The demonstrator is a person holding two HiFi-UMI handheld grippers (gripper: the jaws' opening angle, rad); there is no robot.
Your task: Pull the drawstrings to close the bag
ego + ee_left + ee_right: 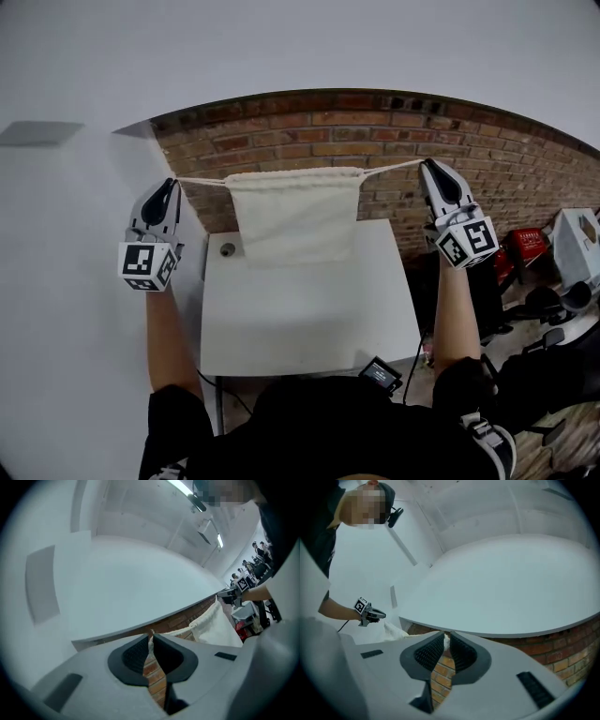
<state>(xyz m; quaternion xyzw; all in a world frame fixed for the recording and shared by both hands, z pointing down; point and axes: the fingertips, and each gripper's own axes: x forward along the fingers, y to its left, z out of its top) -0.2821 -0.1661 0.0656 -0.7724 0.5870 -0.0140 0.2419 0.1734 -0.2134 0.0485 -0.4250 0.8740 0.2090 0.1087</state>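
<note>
Left fingers (133,657) and right fingers (427,654) nipped narrow on drawstrings (202,181), bag (295,220) hanging between them above table (309,323), mouth not yet cinched. Risk: uneven outward pull slips thin cord from my grip, bag drops.

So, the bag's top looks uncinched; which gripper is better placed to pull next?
Neither clearly: left gripper and right gripper each pinch a drawstring end, bag hanging centred between them. Likely pull both outward.
</note>
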